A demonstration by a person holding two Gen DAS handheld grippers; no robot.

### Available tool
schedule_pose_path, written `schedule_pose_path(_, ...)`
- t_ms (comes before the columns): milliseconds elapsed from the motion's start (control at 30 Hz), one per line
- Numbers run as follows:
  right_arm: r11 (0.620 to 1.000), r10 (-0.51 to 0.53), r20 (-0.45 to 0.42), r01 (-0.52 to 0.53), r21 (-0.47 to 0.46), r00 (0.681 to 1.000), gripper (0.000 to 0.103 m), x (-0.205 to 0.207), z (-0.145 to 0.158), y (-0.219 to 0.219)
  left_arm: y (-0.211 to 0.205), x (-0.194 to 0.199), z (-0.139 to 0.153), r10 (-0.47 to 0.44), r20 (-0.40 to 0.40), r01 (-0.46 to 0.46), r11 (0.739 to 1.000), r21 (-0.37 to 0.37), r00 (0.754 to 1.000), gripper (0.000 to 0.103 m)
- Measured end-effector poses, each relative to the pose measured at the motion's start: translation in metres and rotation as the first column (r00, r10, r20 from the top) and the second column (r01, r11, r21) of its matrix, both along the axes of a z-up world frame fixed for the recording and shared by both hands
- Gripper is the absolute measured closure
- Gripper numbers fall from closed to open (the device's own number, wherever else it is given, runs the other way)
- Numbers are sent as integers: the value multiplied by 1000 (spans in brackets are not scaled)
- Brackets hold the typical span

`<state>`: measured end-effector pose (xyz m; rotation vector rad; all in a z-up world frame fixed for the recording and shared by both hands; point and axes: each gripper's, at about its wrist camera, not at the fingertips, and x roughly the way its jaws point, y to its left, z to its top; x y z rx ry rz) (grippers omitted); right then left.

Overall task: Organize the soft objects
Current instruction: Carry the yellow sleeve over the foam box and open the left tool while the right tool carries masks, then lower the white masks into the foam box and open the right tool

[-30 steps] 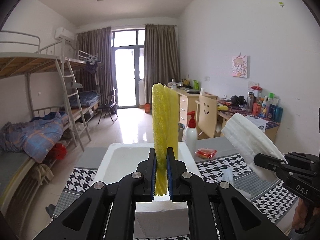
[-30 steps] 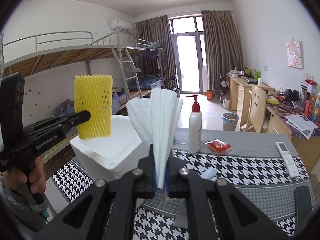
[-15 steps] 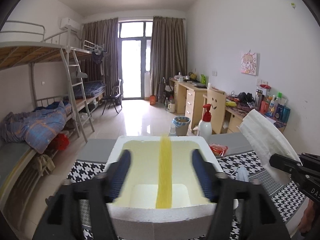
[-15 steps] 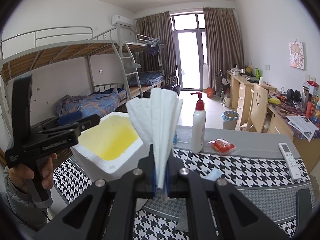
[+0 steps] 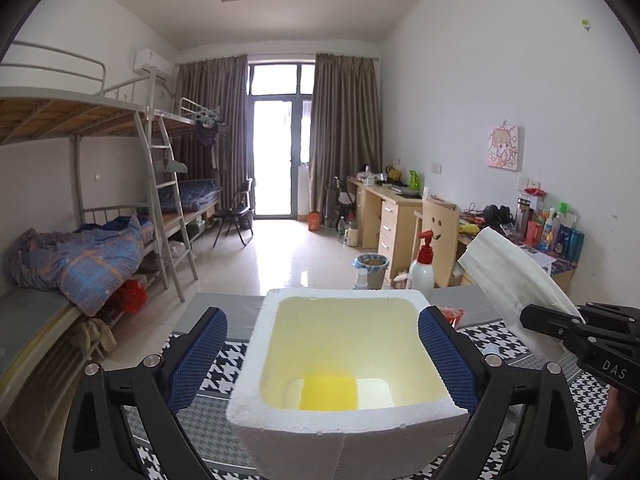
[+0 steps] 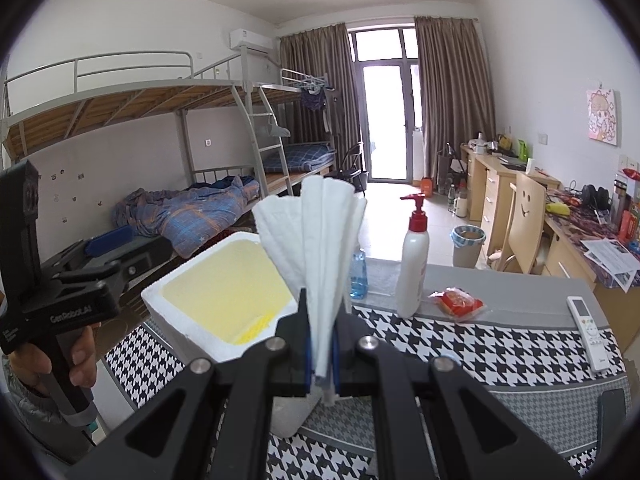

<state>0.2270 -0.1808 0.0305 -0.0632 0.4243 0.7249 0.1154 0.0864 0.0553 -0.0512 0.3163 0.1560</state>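
Left gripper (image 5: 322, 358) standing wide over the white foam box (image 5: 344, 416)

The left gripper's jaws are opening, and its blue pads (image 5: 198, 356) are flanking the foam box on either side with nothing pressed between them. A yellow foam net (image 5: 329, 392) is lying flat on the box's floor, tinting the inner walls yellow. Just right of the box, the right gripper (image 5: 576, 330) is reaching in, holding a folded white foam sheet (image 5: 516, 276) that is slanting up and away from the box. Behind the box's far right corner a white pump bottle (image 5: 422, 268) with a red top is standing upright, and a red packet (image 5: 452, 314) is peeking out beside that corner. The box is sitting on a houndstooth cloth (image 5: 224, 364).
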Motion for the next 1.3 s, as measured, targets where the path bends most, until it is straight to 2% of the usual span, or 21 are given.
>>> schedule_pose_path(67,1000,7,4,-7,-1,1000,93,-1,2,5,5,-2,1,11,5,-11,1000,0,1000,3)
schedule_pose_path(467,998,63,-6,-63,-18,998,93,-1,7,35,21,-15,1,52,24,-51,998,-20,998,1)
schedule_pose_path(600,997,75,-7,-76,-22,997,93,-1,8,43,24,-17,0,69,24,-69,998,3,997,1)
schedule_pose_path(900,994,105,-30,-106,-35,994,93,5,6,62,35,-29,-2,85,34,-86,996,13,996,1)
schedule_pose_path(1200,989,133,-66,-137,-59,989,93,11,3,80,49,-36,-9,132,38,-132,991,-10,991,1)
schedule_pose_path(1233,988,136,-67,-140,-63,988,91,11,3,82,50,-37,-10,137,38,-137,991,-9,990,1)
schedule_pose_path(1300,987,140,-71,-145,-70,988,79,12,3,86,53,-39,-10,148,37,-148,989,-7,988,1)
